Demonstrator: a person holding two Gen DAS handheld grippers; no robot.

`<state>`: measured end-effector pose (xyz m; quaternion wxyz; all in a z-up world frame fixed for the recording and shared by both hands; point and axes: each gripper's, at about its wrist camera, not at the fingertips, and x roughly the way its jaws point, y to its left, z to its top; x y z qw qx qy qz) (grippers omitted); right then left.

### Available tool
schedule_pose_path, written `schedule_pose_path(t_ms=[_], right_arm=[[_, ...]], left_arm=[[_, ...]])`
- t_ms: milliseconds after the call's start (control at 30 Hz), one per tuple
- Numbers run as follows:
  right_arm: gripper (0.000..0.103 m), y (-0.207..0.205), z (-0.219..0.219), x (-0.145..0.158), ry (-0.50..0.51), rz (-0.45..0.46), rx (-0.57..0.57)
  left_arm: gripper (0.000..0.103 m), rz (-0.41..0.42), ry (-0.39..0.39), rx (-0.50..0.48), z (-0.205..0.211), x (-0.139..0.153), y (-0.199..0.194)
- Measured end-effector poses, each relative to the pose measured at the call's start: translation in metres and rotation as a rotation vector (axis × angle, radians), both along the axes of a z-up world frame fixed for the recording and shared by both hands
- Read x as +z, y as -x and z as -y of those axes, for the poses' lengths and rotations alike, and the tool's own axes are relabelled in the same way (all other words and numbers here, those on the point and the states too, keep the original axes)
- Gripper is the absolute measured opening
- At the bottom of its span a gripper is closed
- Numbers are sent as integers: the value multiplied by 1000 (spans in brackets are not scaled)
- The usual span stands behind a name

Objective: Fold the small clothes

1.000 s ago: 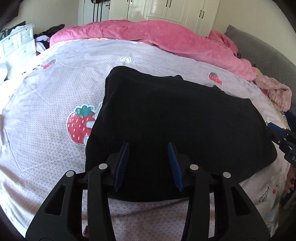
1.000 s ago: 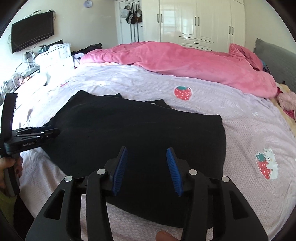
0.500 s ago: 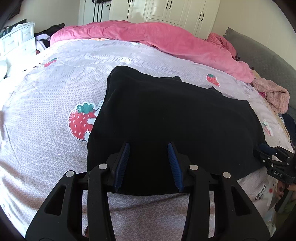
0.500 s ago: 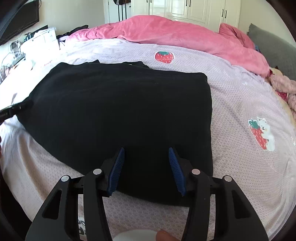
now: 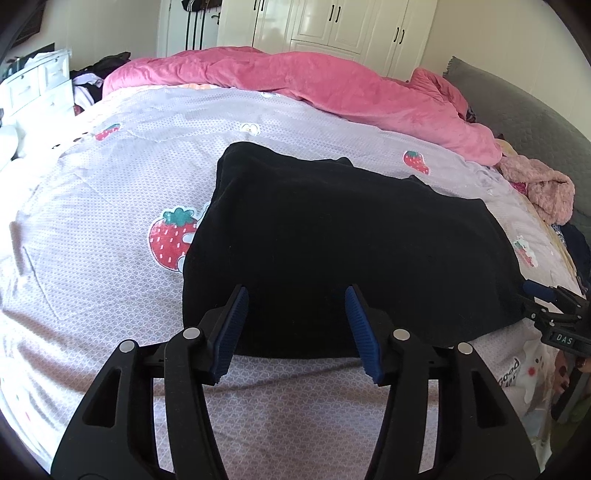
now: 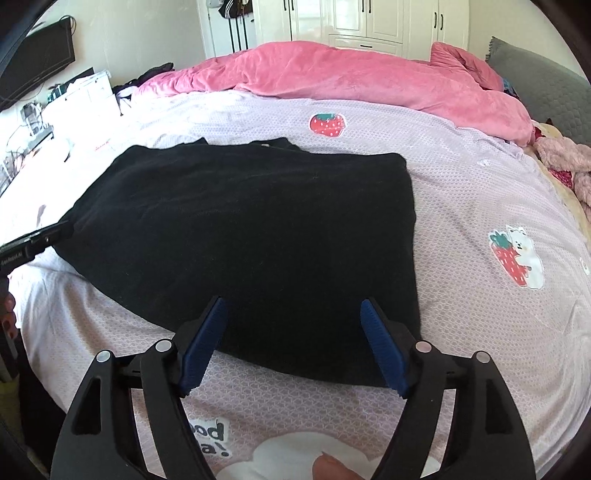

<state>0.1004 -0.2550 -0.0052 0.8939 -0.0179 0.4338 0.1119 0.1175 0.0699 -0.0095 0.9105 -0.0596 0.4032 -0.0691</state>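
A black garment (image 5: pixel 351 240) lies flat and folded on the lilac strawberry-print bed sheet (image 5: pixel 92 229); it also shows in the right wrist view (image 6: pixel 251 236). My left gripper (image 5: pixel 297 295) is open and empty, just above the garment's near edge. My right gripper (image 6: pixel 291 304) is open and empty over the garment's near right corner. The right gripper shows at the right edge of the left wrist view (image 5: pixel 554 306). The left gripper shows at the left edge of the right wrist view (image 6: pixel 33 243).
A pink duvet (image 5: pixel 314 85) is bunched along the far side of the bed. A pink fluffy garment (image 5: pixel 539 184) lies at the right by a grey headboard (image 5: pixel 535 122). White drawers (image 5: pixel 33 85) stand on the left, white wardrobes (image 6: pixel 369 22) behind.
Both grippers have drawn back toward the garment's near edge, and more sheet shows beneath them. The right gripper's fingers have opened wider. The garment has not moved.
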Motion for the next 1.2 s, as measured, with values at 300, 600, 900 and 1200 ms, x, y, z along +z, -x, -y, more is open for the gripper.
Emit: schedule_pose_path(t_ms=[300,600,900,1200], right_arm=[[90,12,11,15,-20,35,-34],[95,21,-8,34,-33,86,23],[96,23,-38,39,-47,95,96],[96,24,-71,42,-64,96,165]], left_arm=[[68,33,-11,6,1,15,13],[92,51,-27,49,-9,25,21],[93,51,-33,100,-28,28,24],[93,65,11,185,-66,32,32]])
